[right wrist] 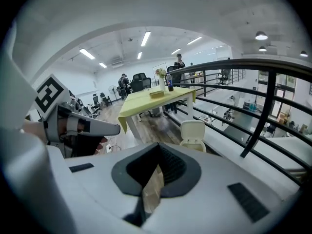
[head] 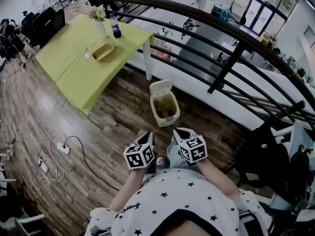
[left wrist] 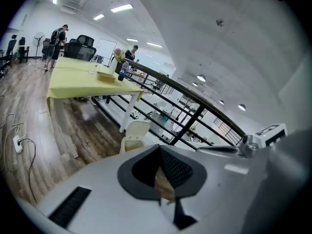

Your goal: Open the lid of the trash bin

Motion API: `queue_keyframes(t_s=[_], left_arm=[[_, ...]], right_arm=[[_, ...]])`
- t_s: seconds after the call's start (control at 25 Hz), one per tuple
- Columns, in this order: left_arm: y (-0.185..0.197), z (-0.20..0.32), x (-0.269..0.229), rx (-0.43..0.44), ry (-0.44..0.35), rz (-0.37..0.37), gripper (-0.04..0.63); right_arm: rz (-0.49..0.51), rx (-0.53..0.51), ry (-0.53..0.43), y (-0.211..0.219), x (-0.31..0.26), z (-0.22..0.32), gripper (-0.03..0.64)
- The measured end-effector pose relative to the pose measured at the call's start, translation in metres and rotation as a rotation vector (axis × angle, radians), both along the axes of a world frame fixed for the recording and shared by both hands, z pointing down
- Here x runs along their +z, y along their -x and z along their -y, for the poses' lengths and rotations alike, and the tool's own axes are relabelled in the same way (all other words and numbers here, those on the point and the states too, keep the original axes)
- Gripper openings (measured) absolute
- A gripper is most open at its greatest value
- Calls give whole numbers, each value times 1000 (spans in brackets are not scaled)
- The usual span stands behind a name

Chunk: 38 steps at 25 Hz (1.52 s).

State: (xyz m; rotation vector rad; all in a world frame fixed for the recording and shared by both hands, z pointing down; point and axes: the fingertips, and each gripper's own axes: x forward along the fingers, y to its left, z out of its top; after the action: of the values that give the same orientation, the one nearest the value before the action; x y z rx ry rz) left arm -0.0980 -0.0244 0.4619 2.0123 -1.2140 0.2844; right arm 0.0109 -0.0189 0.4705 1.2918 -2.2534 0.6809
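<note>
The cream trash bin point(head: 165, 113) stands on the wood floor with its lid point(head: 160, 87) already tipped upright, a green-clothed table point(head: 74, 70) to the bin's left and a dark railing point(head: 224, 67) just behind it. On the near side of the bin, well apart from it, the left gripper point(head: 146, 137) and right gripper point(head: 180, 132) hover side by side. Each has its jaws drawn nearly together, holding nothing.

Trash bin point(head: 165, 109): on floor point(head: 44, 117), before railing point(head: 221, 58), right of table point(head: 69, 70); lid point(head: 160, 87) at its far side.
Table: bears bottle point(head: 114, 26), vase point(head: 100, 23), tray point(head: 103, 51).
Cables point(head: 49, 151): floor, left.
Left gripper point(head: 146, 136), right gripper point(head: 180, 132): side by side, nearer than bin.
</note>
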Motion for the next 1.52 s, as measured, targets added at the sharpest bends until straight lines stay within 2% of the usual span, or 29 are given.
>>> queue_keyframes(t_s=[0.28, 0.76, 1.08, 1.52], left_arm=[[4, -4, -4, 4, -31, 16, 8], [11, -6, -5, 6, -28, 27, 8], [8, -4, -2, 15, -27, 27, 8], [10, 6, -2, 30, -10, 16, 8]], right_arm=[[19, 2, -40, 1, -16, -4, -8], [15, 26, -93, 3, -27, -2, -8], [46, 68, -92, -1, -25, 0, -8], [45, 74, -79, 5, -27, 11, -8]])
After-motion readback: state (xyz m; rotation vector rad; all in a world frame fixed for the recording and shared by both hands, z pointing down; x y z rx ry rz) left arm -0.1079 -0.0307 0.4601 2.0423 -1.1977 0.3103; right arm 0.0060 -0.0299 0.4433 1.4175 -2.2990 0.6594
